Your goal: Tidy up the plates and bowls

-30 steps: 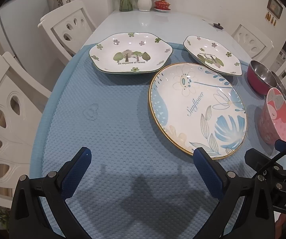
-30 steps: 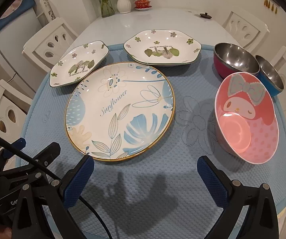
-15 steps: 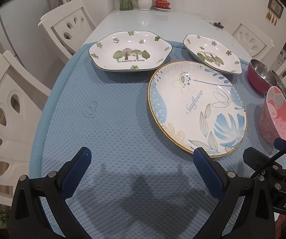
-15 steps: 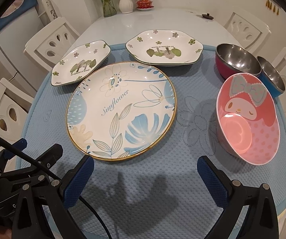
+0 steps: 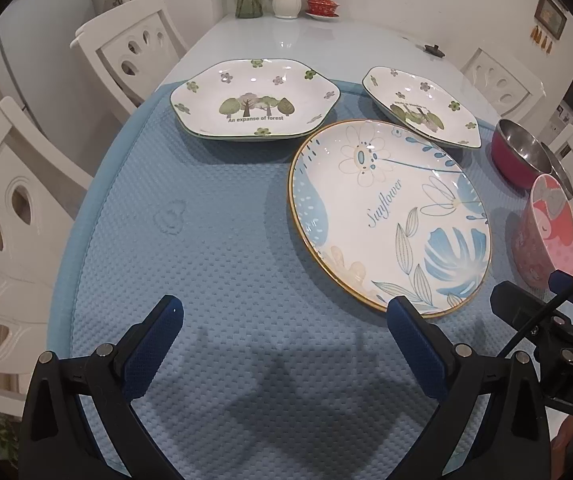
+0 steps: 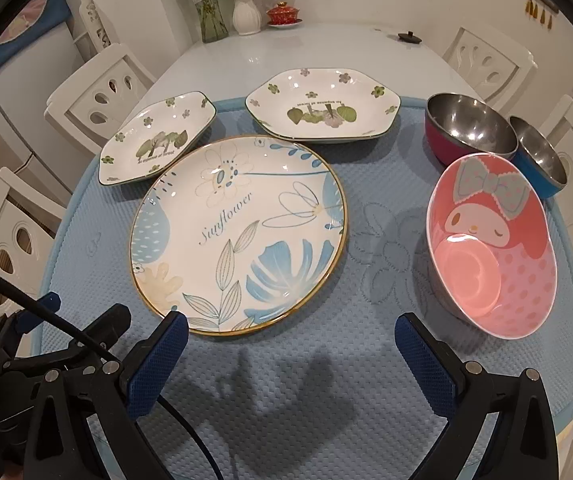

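1. At the far left of the blue mat (image 6: 294, 364) lies the left forest plate (image 6: 157, 141), a six-sided dish with its long axis running across the left wrist view; it sits well ahead of the left gripper (image 5: 284, 334) and slightly to that gripper's left, flat and alone.
2. The left gripper hovers over bare mat with its blue pads spread wide and nothing between them; its right finger (image 5: 414, 336) is just beside the near rim of the sunflower plate (image 5: 390, 212), apart from it as far as I can tell.
3. The sunflower plate, round and gold-edged, lies flat in the middle of the mat; it is ahead and to the right of the left gripper, ahead and to the left of the right gripper (image 6: 290, 354), whose left finger (image 6: 158, 364) is near its front rim; both are close, so neither arm is plainly the nearer.
4. Behind it, the right forest plate (image 6: 322, 106) lies flat, its long axis across the right wrist view, with its print upside down there.
5. The right gripper is likewise spread and empty, over mat.
6. To the right stands the pink bowl (image 6: 490, 248), tipped so its mouth faces the right gripper, ahead and to that gripper's right; this arm is clearly the nearer to it.
7. Behind it are the red steel bowl (image 6: 468, 130) and the blue steel bowl (image 6: 538, 156), side by side and close, whether touching I cannot tell.
8. Judgement: nothing is stacked yet; the two matching forest plates look the likely first pair, though one faces the opposite way.
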Demonstrator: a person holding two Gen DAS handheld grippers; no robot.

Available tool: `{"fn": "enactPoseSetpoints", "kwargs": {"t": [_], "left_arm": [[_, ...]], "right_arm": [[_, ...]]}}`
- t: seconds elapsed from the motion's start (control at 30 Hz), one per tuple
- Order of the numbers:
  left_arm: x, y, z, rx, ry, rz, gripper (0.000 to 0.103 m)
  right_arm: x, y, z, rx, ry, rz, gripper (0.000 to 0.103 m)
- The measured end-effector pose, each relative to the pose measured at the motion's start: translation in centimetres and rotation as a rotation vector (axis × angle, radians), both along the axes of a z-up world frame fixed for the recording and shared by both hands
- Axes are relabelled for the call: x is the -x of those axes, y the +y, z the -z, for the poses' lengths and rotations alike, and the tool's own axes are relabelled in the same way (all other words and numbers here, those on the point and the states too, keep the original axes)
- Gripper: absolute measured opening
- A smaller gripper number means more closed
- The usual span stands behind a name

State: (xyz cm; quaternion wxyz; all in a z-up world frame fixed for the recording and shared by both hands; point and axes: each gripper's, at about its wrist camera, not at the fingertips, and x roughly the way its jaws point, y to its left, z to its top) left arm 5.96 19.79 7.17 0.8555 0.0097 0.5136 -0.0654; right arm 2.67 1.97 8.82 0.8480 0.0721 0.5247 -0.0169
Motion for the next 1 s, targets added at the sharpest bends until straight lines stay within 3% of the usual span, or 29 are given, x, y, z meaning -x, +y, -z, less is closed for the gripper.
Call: {"fn": "enactPoseSetpoints", "kwargs": {"t": [0.6, 0.77, 1.0], "left_arm": [[-2.6, 0.8, 0.4, -0.004, -0.003, -0.008, 0.101], [-5.2, 1.2, 0.4, 0.046, 0.000, -0.006, 0.101], [-8.5, 0.5, 2.3, 0.103, 0.080, 0.033, 0.080]], "right_arm": [[-1.9, -0.3, 1.2, -0.054, 0.025, 0.012, 0.100], [-3.7, -0.6, 2.2, -0.108, 0.042, 0.051, 0.084], [-6.4, -1.9, 4.1, -0.109, 0.084, 0.151, 0.082]]}}
